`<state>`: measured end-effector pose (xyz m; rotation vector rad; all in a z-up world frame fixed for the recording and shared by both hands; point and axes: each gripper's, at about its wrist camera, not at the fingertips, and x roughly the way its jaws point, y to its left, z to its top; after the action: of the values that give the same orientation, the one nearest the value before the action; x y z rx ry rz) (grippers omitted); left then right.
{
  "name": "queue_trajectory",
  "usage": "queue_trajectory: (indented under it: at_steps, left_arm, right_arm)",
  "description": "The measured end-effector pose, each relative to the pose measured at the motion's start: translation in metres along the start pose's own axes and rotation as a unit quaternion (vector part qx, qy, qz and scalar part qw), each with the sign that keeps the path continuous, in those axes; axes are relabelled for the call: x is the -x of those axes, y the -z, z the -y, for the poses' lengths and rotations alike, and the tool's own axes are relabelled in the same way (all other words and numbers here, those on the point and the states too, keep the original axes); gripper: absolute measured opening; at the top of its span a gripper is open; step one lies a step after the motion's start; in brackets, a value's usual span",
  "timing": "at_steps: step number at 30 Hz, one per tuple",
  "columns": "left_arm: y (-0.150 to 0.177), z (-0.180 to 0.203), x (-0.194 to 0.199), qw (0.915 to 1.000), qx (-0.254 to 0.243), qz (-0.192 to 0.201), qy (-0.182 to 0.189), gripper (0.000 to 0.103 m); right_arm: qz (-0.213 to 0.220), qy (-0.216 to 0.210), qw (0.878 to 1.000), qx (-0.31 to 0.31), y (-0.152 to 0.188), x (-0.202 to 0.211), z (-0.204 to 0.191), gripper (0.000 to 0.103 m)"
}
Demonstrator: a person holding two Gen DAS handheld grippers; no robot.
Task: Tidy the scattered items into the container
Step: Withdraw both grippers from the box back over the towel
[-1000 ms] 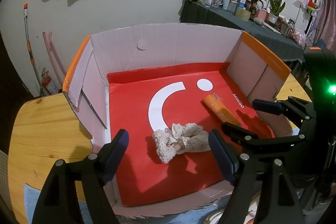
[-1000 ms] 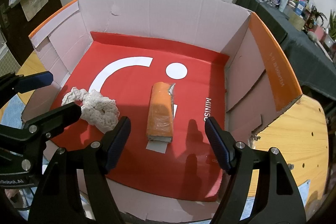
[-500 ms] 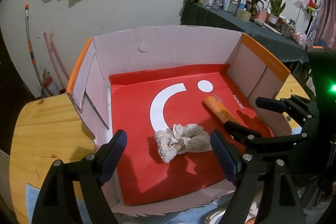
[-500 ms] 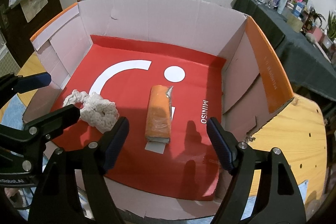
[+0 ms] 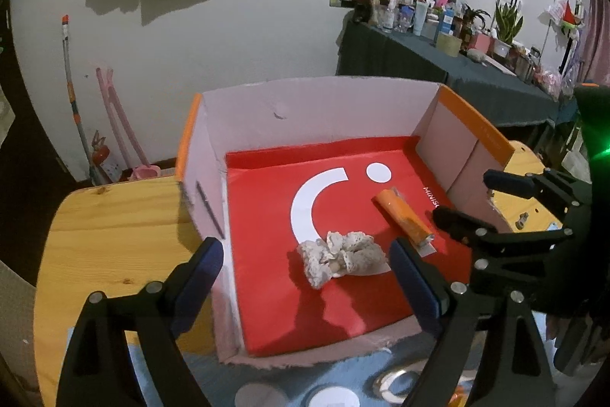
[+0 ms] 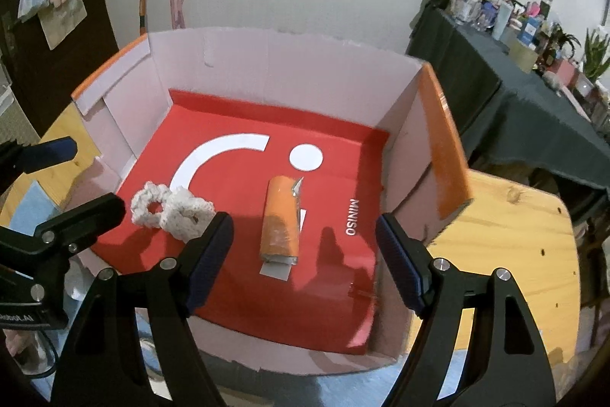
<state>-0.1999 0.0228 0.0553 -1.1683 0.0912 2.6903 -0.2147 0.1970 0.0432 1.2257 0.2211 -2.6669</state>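
Two items in box: cream scrunchie (image 5: 340, 256) and orange packet (image 6: 280, 221) both lie on the red liner of the cardboard box (image 5: 244, 124), apart from each other.
Left gripper (image 5: 305, 277): fingers wide apart, nothing between the pads; they have just been opening further. Scrunchie sits just ahead of the tips, nearer the right-hand finger, not touched.
Right gripper (image 6: 303, 254): fingers apart and empty; it has opened a little more in the last second too. Packet lies ahead of the gap and centred between the tips, no contact.
Cross-check: right wrist view shows the left gripper's fingers at the left edge, beside the scrunchie (image 6: 171, 208), clear of it. Left wrist view shows the right gripper's fingers (image 5: 463, 227) just right of the packet (image 5: 403, 216), clear as well.
Done, my read: both drops complete, both tools released and hanging over the near rim of the box.
Left, as far as visible: below the left fingers, outside the near wall, round pale shapes (image 5: 331, 395) sit on a blue mat (image 5: 343, 365). Cropped, can't tell what they are or whether they count as scattered items.
Table (image 5: 114, 216): wood left of the left fingers shows nothing loose; wood right of the right fingers likewise.
Progress guess: mostly or fully done; depends on those cropped things near the mat.
Risk: low.
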Motion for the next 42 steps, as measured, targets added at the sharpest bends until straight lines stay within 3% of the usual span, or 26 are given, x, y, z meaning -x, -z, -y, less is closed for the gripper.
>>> queue_trajectory:
  at_steps: [3,5,20,42]
  left_arm:
    - [0.003,-0.002,0.014,0.9999,0.002,0.009,-0.004,0.094]
    - [0.005,-0.002,0.021,0.9999,0.002,0.014,-0.005,0.094]
    - [0.033,0.006,0.075,0.9991,-0.005,0.040,-0.011,0.101]
    - [0.116,0.014,0.060,0.9997,0.002,-0.024,0.008,0.103]
  right_arm:
    - [0.010,0.000,1.000,0.003,0.000,0.013,-0.002,0.077]
    - [0.020,0.003,1.000,0.005,0.002,0.023,-0.004,0.083]
    - [0.050,-0.003,0.999,0.017,0.030,0.079,-0.021,0.083]
    - [0.014,-0.024,1.000,0.009,0.111,0.084,-0.035,0.084]
